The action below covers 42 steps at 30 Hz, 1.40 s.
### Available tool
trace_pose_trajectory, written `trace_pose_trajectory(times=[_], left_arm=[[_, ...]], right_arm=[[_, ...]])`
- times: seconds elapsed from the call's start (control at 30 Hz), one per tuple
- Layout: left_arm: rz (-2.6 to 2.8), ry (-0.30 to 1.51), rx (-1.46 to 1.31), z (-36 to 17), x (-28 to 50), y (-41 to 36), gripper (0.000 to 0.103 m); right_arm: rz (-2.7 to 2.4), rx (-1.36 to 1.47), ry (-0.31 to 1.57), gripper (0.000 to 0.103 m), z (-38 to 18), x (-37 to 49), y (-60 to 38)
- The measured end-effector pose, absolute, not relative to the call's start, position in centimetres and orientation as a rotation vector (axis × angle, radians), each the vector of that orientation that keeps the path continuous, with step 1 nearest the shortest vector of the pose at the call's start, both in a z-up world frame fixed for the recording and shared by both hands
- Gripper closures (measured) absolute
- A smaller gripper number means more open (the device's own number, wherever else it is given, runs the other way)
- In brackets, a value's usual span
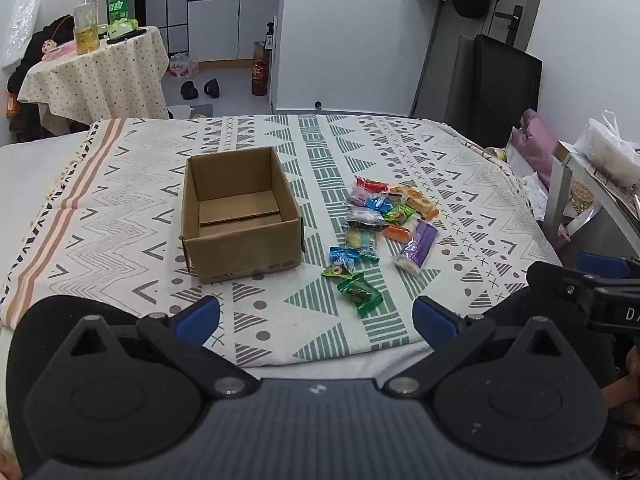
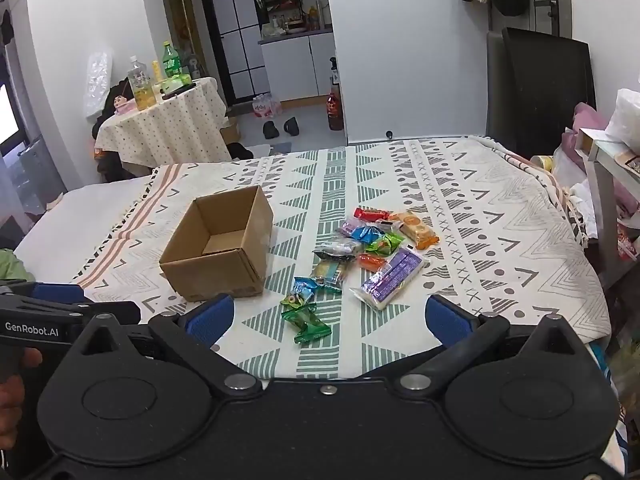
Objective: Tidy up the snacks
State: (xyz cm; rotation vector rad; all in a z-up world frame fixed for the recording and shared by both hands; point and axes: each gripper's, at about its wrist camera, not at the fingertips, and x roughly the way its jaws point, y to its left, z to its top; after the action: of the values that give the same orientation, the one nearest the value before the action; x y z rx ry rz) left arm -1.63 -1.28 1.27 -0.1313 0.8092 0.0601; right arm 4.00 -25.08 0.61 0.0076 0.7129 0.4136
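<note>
Snacks in shiny, bright wrappers (image 2: 360, 256) lie piled beside the empty brown cardboard box (image 2: 218, 250). Both grippers, left (image 1: 316, 320) and right (image 2: 330, 318), gape empty; slippery packs might slide out.

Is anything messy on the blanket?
Yes. The snacks lie scattered in a loose pile right of the cardboard box, none inside it. The box sits slightly crooked against the blanket's stripes.

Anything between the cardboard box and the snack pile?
Nothing: only bare patterned cloth separates the cardboard box from the snack pile. Clearest in the left wrist view.
</note>
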Motion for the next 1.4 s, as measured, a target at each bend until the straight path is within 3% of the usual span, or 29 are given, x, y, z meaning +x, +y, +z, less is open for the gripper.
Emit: trace_pose_trajectory(times=[1.4], left_arm=[[0.053,0.796,-0.143,1.75,-2.02,-1.02,0.001]], right_arm=[[0.400,-0.017,0.704,0.000,0.90,3.80,-24.78]])
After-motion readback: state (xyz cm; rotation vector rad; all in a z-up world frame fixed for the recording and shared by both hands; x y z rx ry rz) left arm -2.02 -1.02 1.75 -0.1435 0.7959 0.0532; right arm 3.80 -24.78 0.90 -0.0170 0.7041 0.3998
